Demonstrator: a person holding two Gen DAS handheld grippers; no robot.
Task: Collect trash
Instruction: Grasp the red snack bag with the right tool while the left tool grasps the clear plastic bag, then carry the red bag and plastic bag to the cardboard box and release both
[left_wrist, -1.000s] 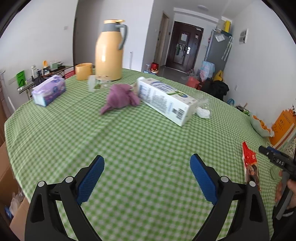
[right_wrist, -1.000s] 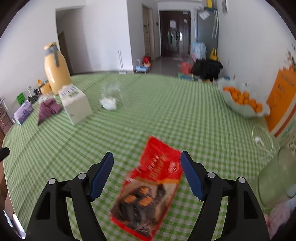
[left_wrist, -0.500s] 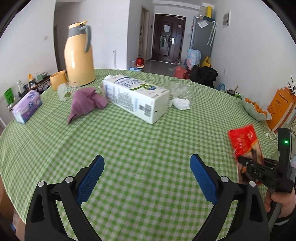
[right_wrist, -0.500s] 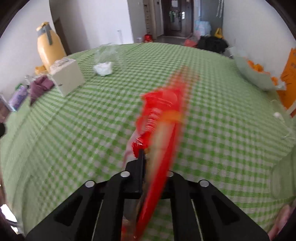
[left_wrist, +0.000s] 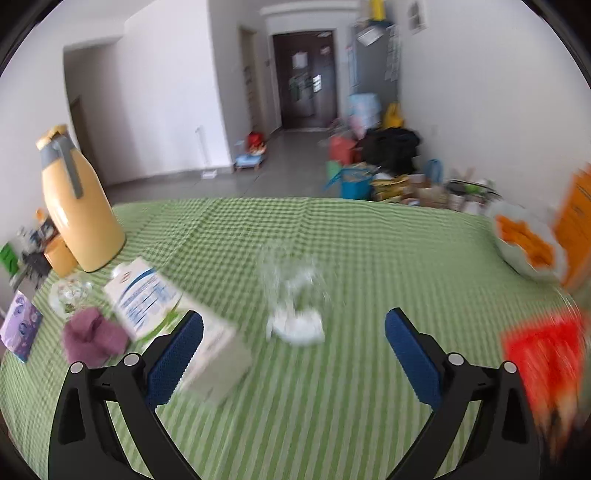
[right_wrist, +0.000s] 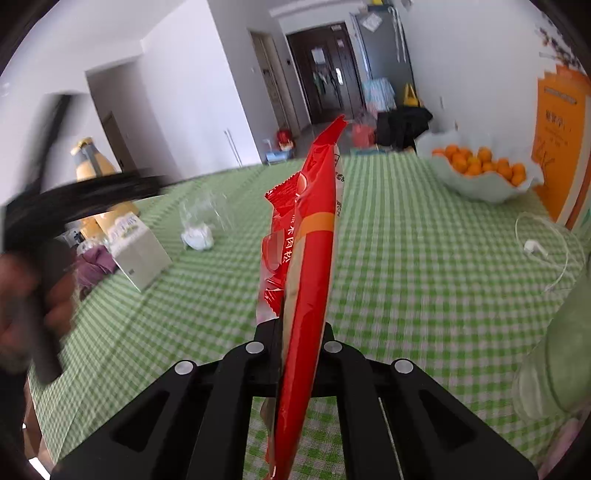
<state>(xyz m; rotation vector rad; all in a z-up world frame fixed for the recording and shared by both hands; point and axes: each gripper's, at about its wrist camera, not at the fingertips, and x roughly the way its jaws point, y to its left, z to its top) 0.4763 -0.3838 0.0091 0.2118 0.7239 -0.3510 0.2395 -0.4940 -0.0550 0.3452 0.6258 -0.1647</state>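
My right gripper (right_wrist: 301, 328) is shut on a red snack wrapper (right_wrist: 314, 236), which stands up edge-on above the green checked table (right_wrist: 406, 258). The same red snack wrapper (left_wrist: 546, 362) shows blurred at the right edge of the left wrist view. My left gripper (left_wrist: 293, 350) hangs open over the table, with nothing between its blue pads (left_wrist: 173, 358). Just beyond it lies a clear plastic bag with white crumpled paper (left_wrist: 295, 306). A white carton (left_wrist: 166, 317) lies on its side by the left finger. The left gripper (right_wrist: 44, 229) appears blurred, in a hand, at the left of the right wrist view.
A yellow thermos jug (left_wrist: 77, 214), a purple cloth (left_wrist: 92, 336), a tissue pack (left_wrist: 20, 325) and a small glass (left_wrist: 70, 295) sit at the left. A bowl of oranges (right_wrist: 484, 173) and white earphones (right_wrist: 535, 247) lie at the right. A greenish glass vessel (right_wrist: 561, 358) stands near right.
My right gripper has shut on the red wrapper and lifted it off the table. My left gripper has swung to the right, from the carton towards the clear plastic bag, staying open.
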